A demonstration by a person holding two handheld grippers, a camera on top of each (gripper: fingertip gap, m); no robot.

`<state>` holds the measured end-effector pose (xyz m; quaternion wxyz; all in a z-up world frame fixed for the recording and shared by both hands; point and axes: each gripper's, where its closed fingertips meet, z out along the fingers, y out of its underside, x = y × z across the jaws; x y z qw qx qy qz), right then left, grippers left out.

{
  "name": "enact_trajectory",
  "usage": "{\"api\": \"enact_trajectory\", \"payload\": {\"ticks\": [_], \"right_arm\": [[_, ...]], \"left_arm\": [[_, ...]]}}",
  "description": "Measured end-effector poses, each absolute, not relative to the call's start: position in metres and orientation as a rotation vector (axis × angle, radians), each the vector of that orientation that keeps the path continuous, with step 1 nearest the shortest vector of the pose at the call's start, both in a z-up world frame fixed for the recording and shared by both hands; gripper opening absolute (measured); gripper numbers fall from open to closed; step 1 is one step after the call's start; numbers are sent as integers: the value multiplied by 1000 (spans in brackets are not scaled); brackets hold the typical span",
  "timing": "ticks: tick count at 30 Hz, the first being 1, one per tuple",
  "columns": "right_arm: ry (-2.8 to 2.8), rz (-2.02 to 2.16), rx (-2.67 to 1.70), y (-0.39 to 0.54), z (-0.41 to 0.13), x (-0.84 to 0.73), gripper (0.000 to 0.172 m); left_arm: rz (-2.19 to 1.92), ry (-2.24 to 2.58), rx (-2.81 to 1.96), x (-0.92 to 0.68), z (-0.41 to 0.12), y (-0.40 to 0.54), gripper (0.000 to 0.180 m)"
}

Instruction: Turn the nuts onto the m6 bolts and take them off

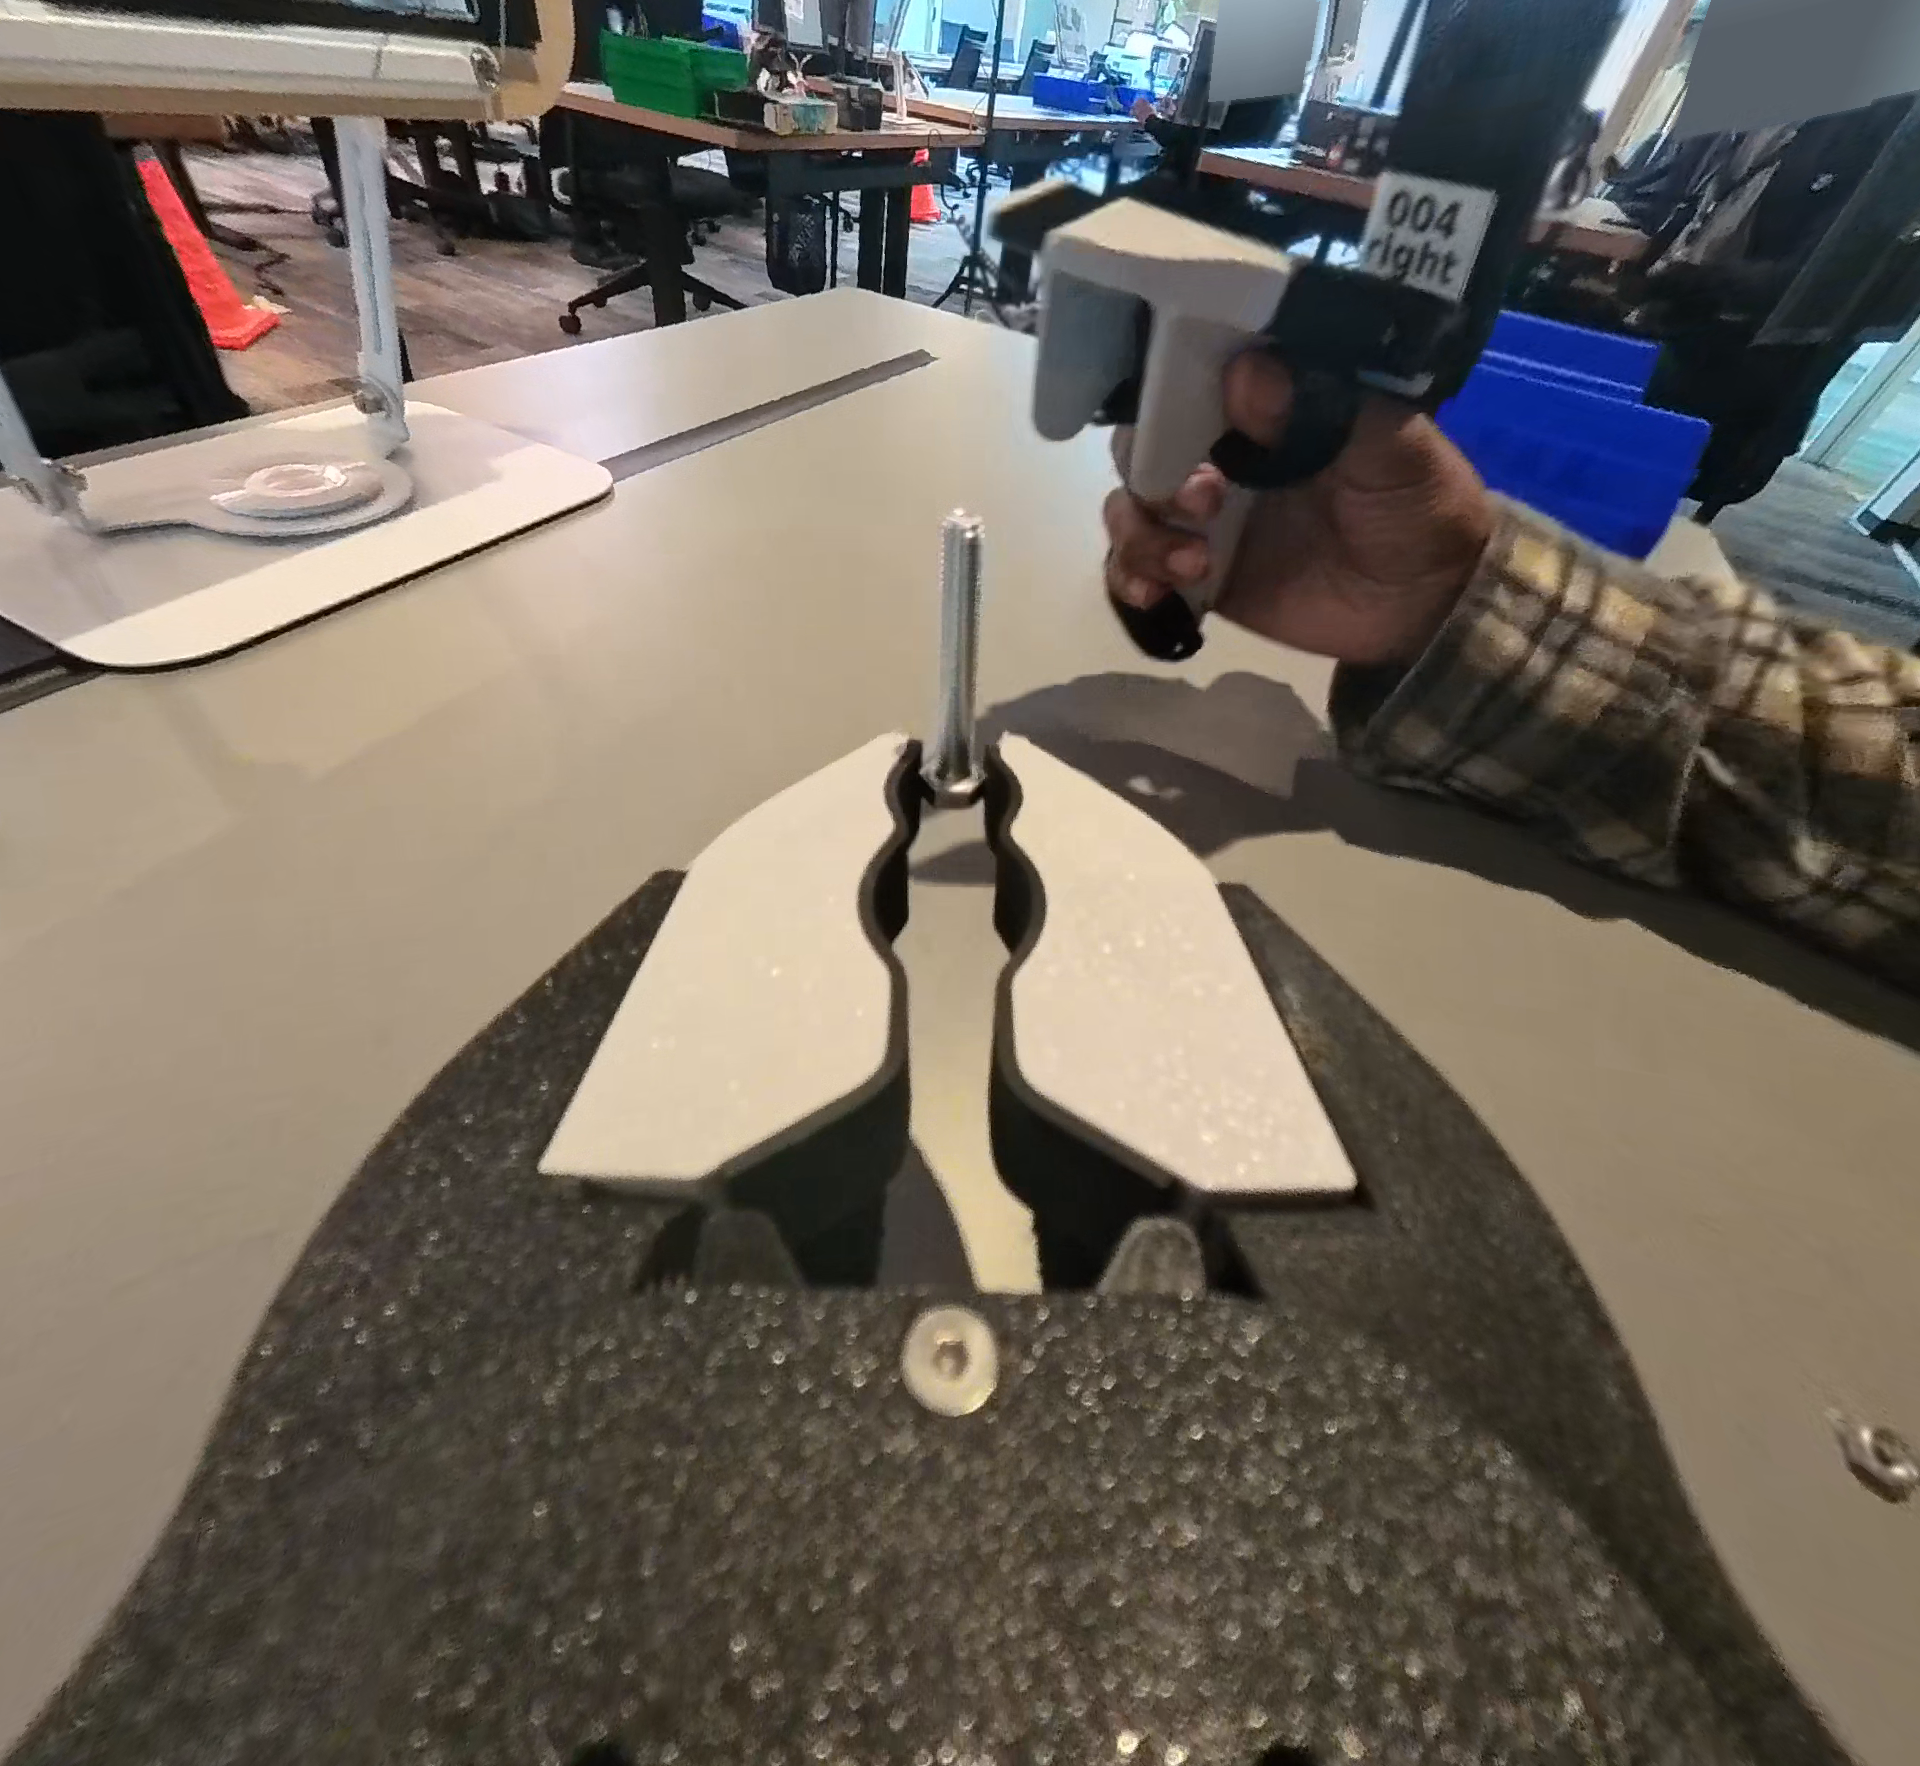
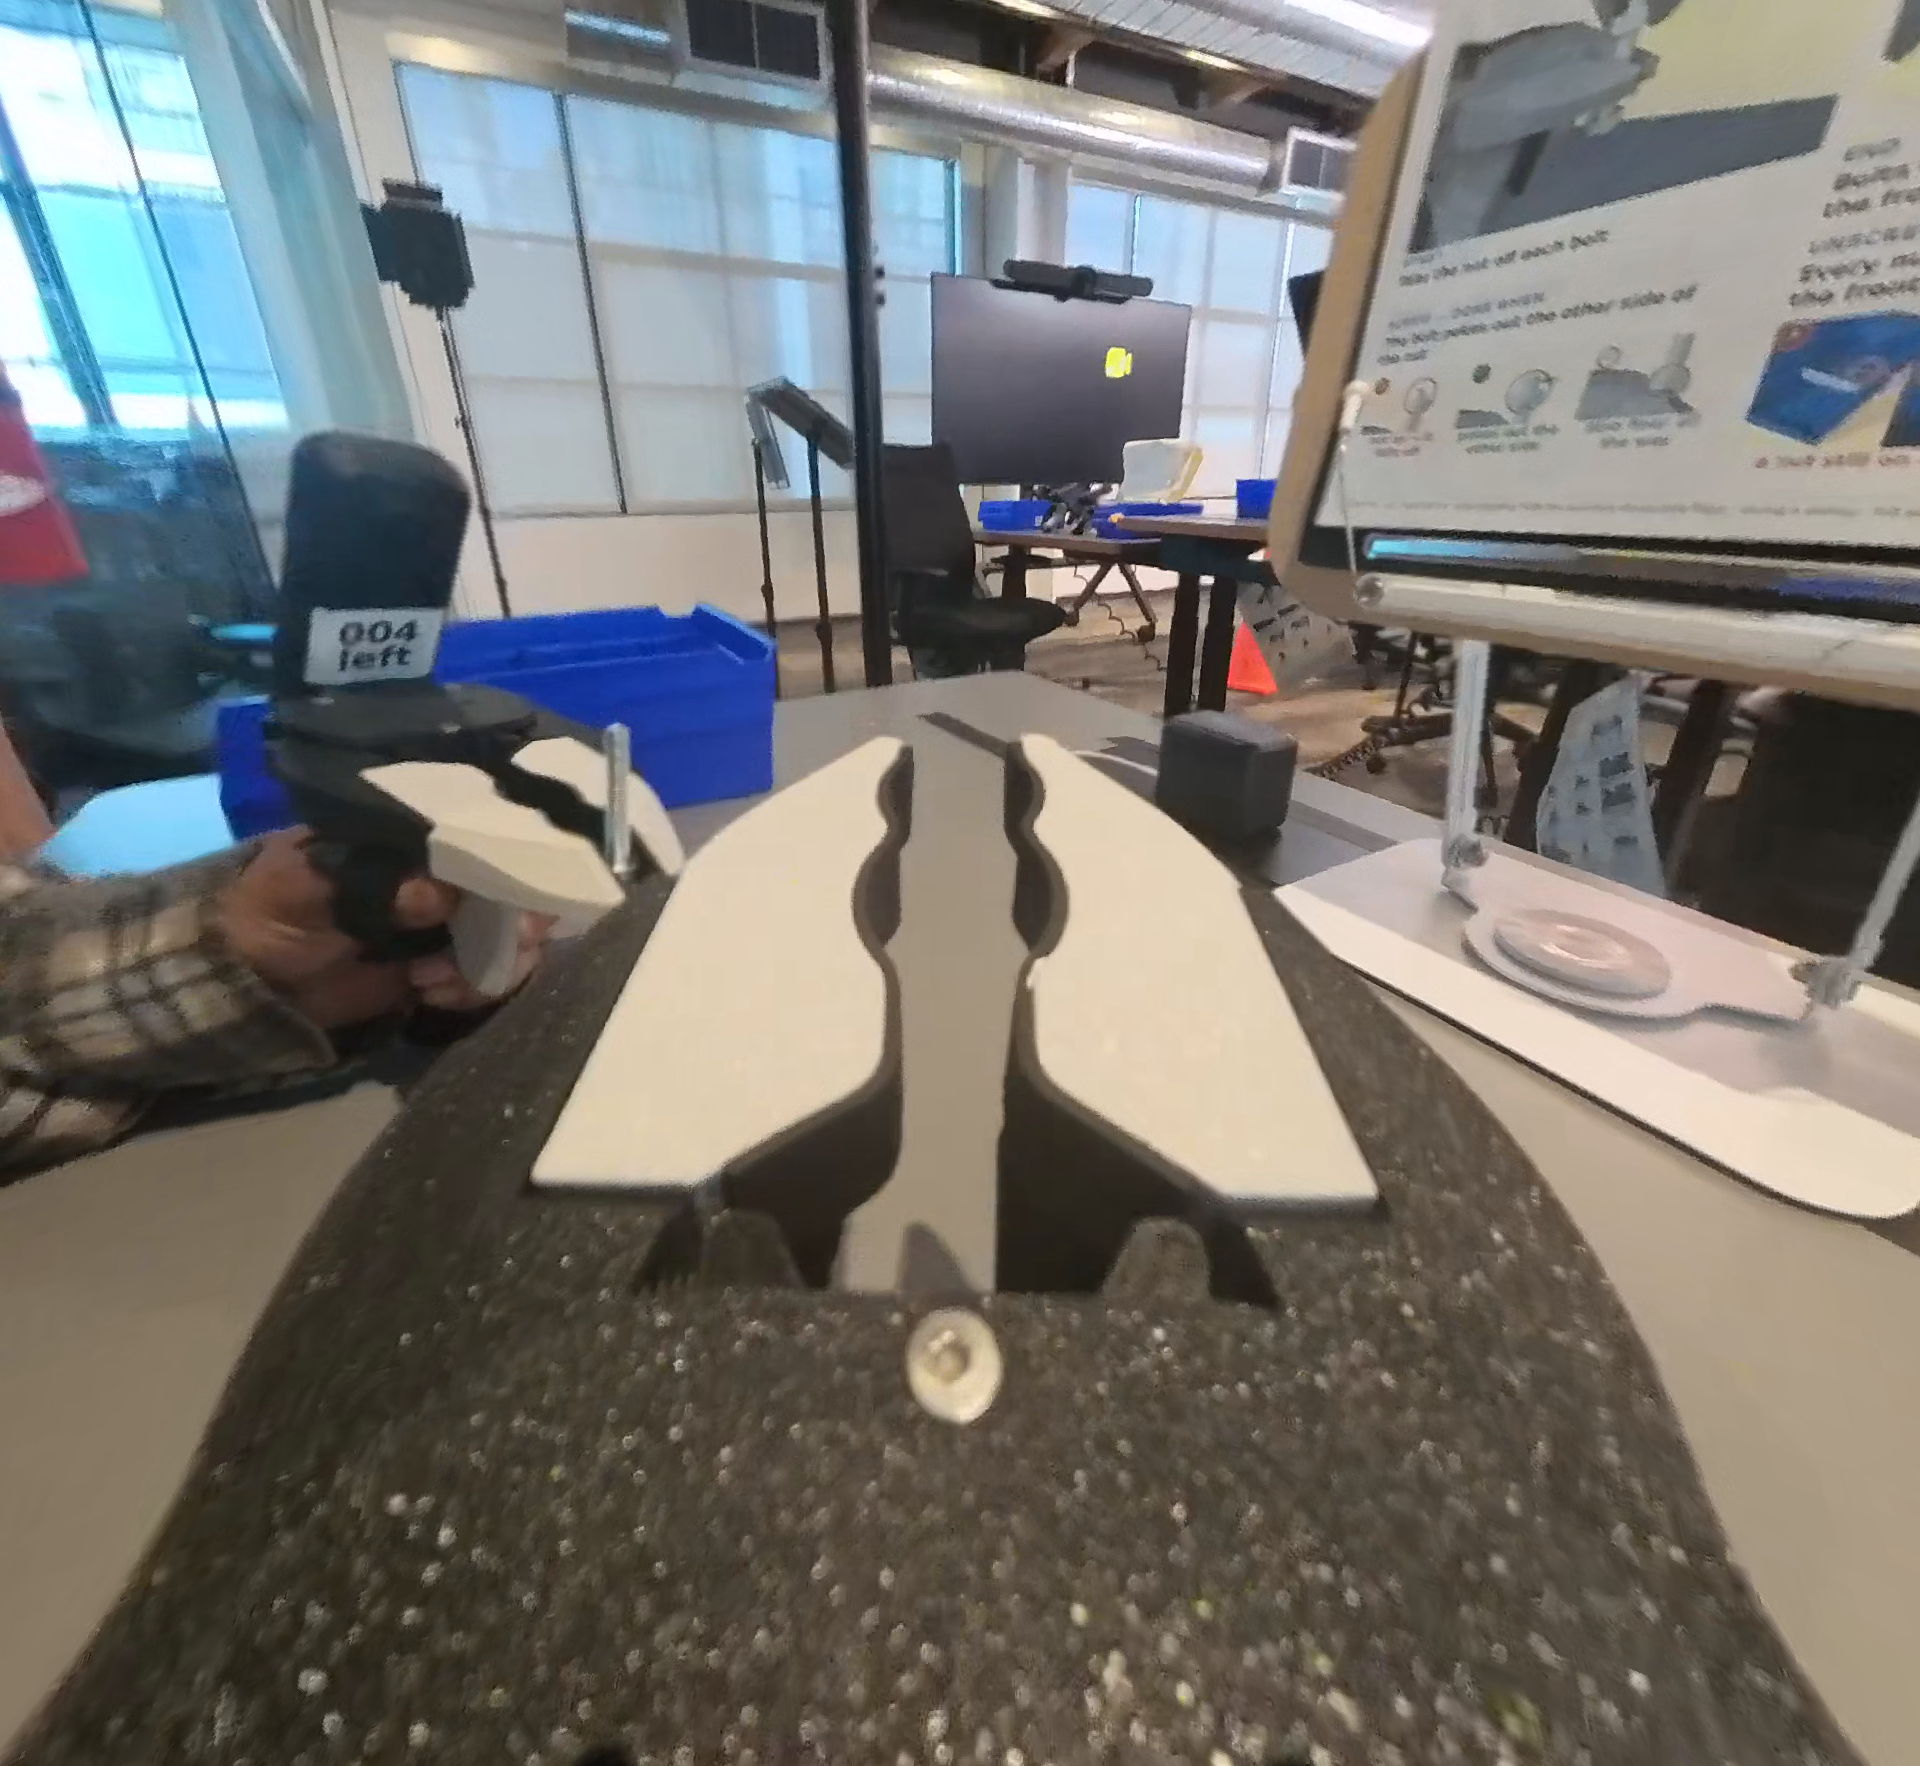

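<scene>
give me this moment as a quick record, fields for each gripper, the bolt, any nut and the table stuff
left gripper: shut on the hex head of the bolt, pads on both sides
bolt: silver, upright, threaded end up, no nut on the shank
right gripper: open, nothing between its fingers, held up beside the bolt
loose nut: lying on the table at the right edge of the left wrist view
table: grey
stand base: white, far left, carries an instruction sheet

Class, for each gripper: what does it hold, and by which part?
Left gripper holds a silver bolt upright by its head. Right gripper holds nothing.
</scene>
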<state>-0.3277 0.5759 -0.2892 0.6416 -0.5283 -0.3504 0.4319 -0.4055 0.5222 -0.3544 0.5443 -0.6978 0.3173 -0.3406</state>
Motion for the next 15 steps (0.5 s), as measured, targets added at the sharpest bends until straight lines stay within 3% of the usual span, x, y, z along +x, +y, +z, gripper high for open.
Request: {"api": "enact_trajectory", "payload": {"ticks": [6, 15], "right_arm": [[-1219, 865, -1317, 492, -296, -320, 17], [-1949, 659, -1572, 340, -379, -329, 23]], "left_arm": [[-804, 797, -1649, -414, -352, 517, 11], [-767, 843, -1635, -415, -348, 514, 11]]}}
